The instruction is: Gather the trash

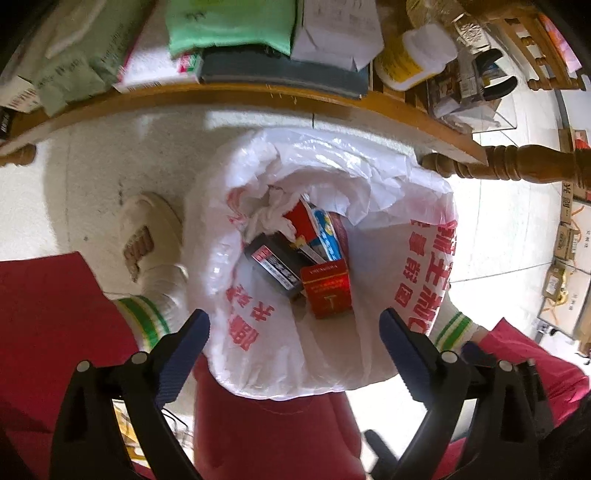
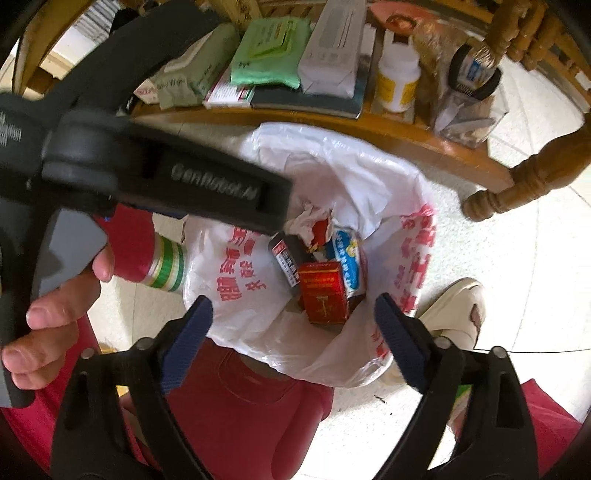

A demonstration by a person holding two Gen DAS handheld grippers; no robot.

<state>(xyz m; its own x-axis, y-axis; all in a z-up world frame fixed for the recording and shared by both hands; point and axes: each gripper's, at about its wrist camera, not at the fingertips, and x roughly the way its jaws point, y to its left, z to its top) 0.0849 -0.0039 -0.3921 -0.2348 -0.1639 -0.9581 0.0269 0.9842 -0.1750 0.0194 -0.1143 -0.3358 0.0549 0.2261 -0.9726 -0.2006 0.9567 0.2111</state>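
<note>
**Trash in the bag, both grippers free**

The white plastic bag with red print (image 1: pixel 332 229) stands open on the floor, just beside the edge of the wooden worktop (image 1: pixel 236 96). Inside lie a red carton (image 1: pixel 327 288), a dark flat box (image 1: pixel 275 267) and crumpled white paper (image 1: pixel 271 212). The left hand-held gripper (image 1: pixel 295 332) and the right hand-held gripper (image 2: pixel 293 317) hang above it, jaws spread, holding nothing. I judge these pieces done; whether items on the worktop are trash, I cannot tell.

Pale tiled floor (image 1: pixel 491 236) filling the middle of the frame, bearing a white plastic bag (image 1: pixel 369 177) (red print, mouth open). Above it, a wooden shelf (image 1: pixel 229 94) loaded with a green wipes pack (image 1: pixel 229 26), white bottle (image 1: pixel 413 62), dark notebook (image 1: pixel 280 72).
</note>
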